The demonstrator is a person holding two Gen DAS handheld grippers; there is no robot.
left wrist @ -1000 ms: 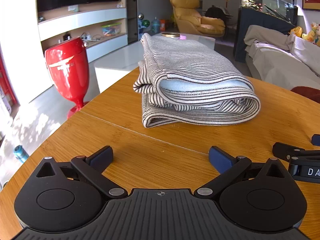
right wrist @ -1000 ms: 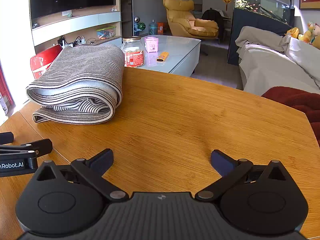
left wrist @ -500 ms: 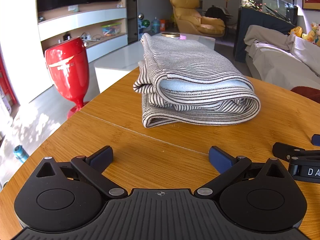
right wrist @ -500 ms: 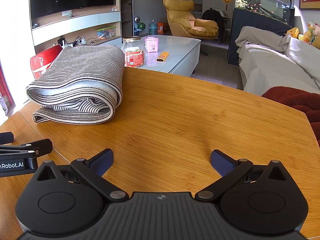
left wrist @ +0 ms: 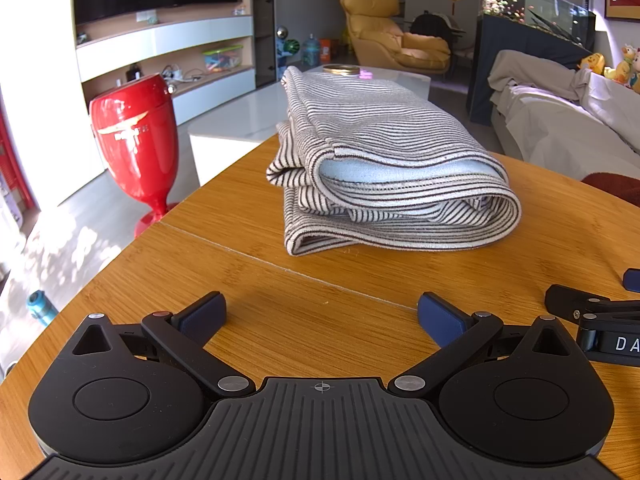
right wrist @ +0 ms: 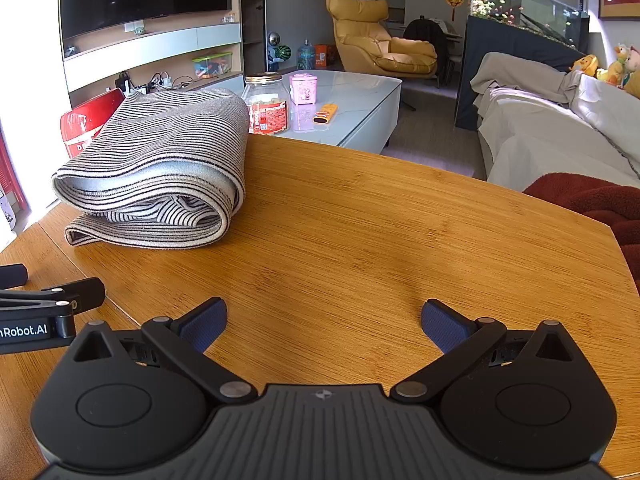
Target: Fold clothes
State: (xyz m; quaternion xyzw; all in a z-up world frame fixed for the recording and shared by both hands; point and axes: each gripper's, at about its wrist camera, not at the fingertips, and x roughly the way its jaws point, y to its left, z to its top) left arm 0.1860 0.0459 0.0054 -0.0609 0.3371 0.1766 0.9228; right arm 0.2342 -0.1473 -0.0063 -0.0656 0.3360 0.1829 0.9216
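Both tools stay as before: the left tool and right tool rest low over the table, fingers spread, holding nothing. The folded striped shirt lies unmoved at mid-frame, well apart from them.

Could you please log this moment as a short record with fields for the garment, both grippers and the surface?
garment: striped garment, folded into a bundle, lying on the table
surface: wooden table
left gripper: jaws open, empty, short of the garment
right gripper: jaws open, empty, over bare wood
contact: neither gripper touches the garment
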